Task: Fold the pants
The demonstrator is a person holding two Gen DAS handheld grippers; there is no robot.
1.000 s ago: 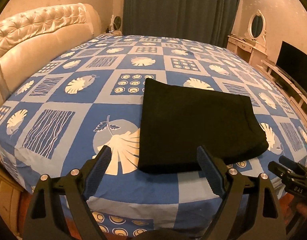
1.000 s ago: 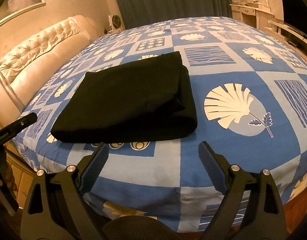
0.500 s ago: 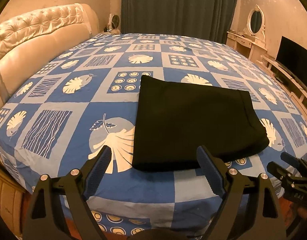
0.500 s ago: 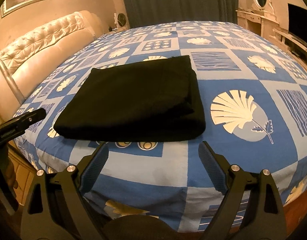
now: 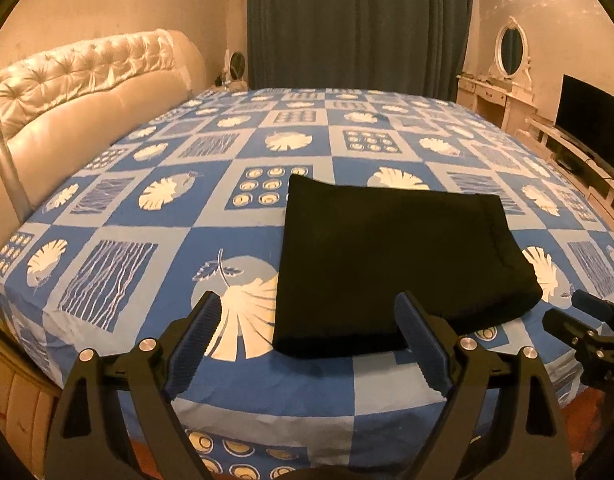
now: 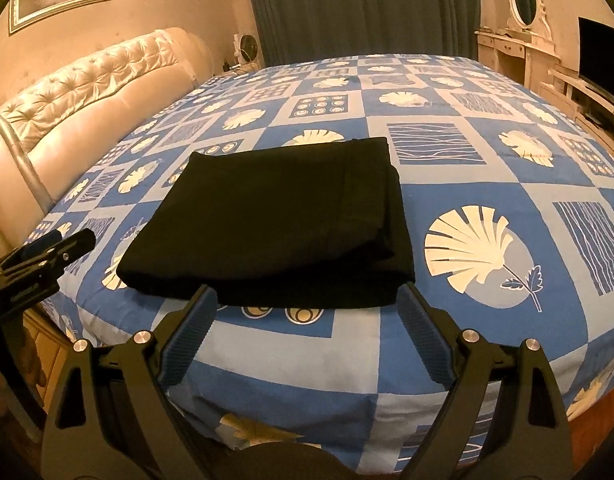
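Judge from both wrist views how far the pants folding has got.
Done: the black pants lie as a compact folded rectangle on the patterned bed. In hand: nothing; left gripper and right gripper hover with jaws open and empty. Left: seemingly nothing.

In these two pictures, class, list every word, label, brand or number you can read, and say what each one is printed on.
"DAS": partial white lettering on the right gripper body, bottom right of the left view; cut off by the frame edge.
Pale lettering on the left gripper body, in the right view: too small and blurred to read.
Pants, bed sheet, television: no text visible.
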